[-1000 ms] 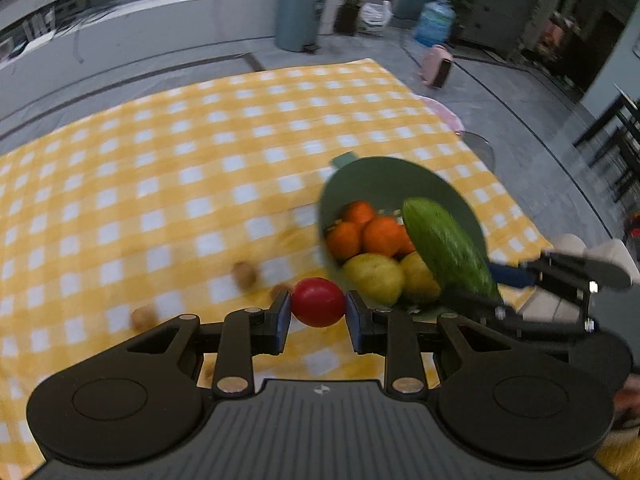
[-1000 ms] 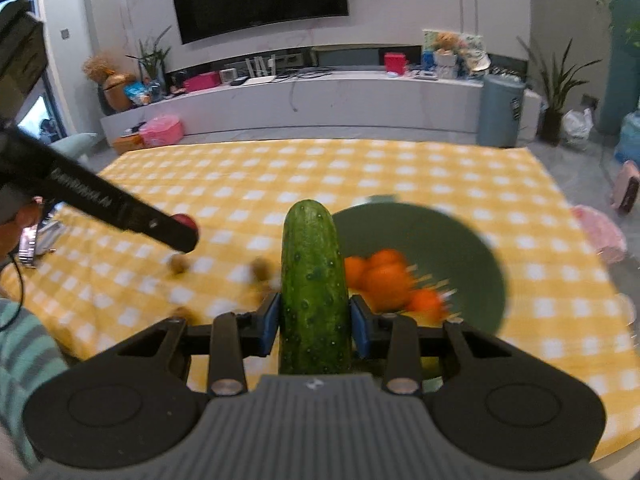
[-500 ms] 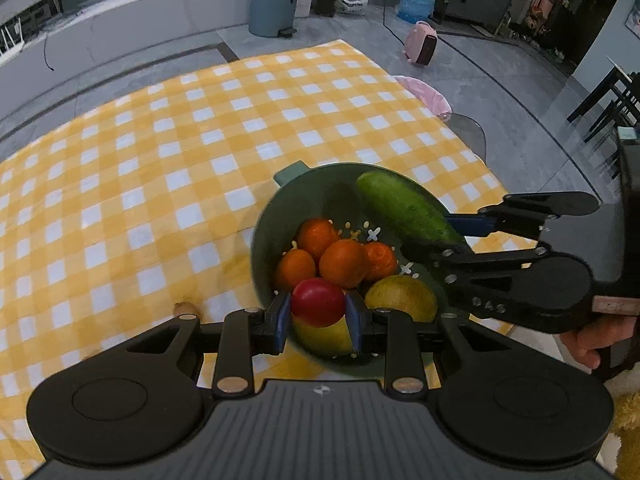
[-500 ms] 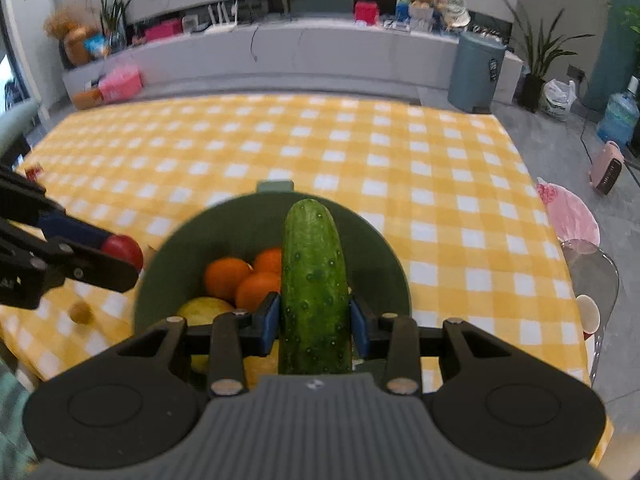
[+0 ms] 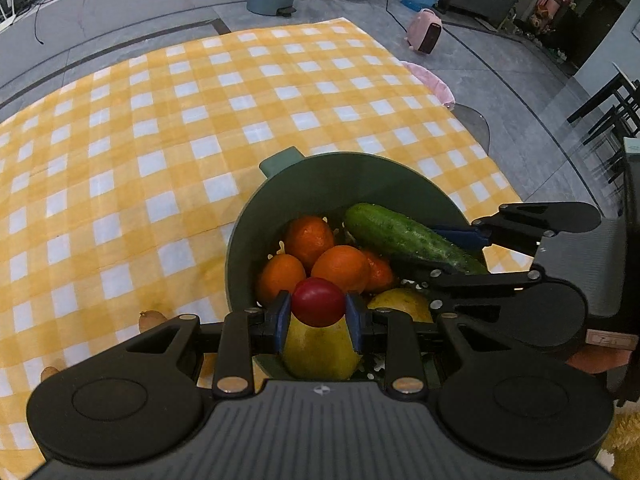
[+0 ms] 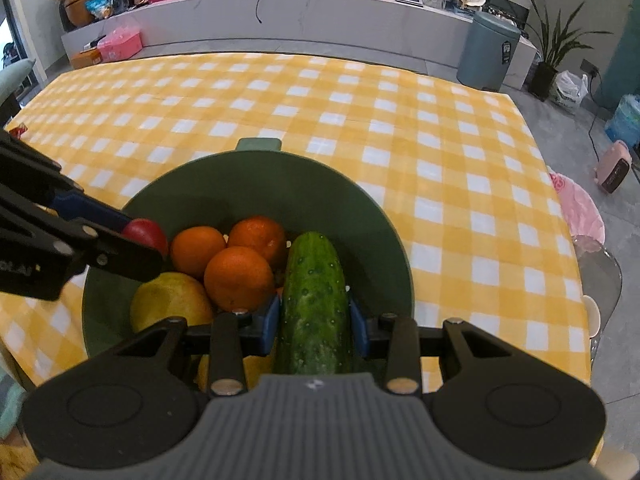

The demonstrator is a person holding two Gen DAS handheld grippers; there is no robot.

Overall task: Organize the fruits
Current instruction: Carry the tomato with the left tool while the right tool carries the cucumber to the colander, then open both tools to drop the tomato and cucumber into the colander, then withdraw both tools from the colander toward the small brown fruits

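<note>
A green colander bowl (image 5: 320, 176) (image 6: 248, 176) sits on the yellow checked tablecloth and holds several oranges (image 5: 340, 268) (image 6: 238, 278) and yellow pears (image 5: 320, 346) (image 6: 172, 300). My left gripper (image 5: 319, 317) is shut on a red tomato (image 5: 318, 302), held over the bowl's near side; the tomato also shows in the right wrist view (image 6: 146, 232). My right gripper (image 6: 314, 318) is shut on a green cucumber (image 6: 314, 304) (image 5: 400, 236), which is low over the right side of the bowl.
Small brown fruits (image 5: 151, 318) lie on the cloth left of the bowl. The table's right edge (image 6: 560, 208) is close, with a pink cushioned chair (image 6: 580, 208) beside it. A grey bin (image 6: 486, 50) and a white counter stand behind.
Both grippers have moved in over the bowl and come lower. The tomato now hangs above the pears and the cucumber sits deeper inside the bowl.
</note>
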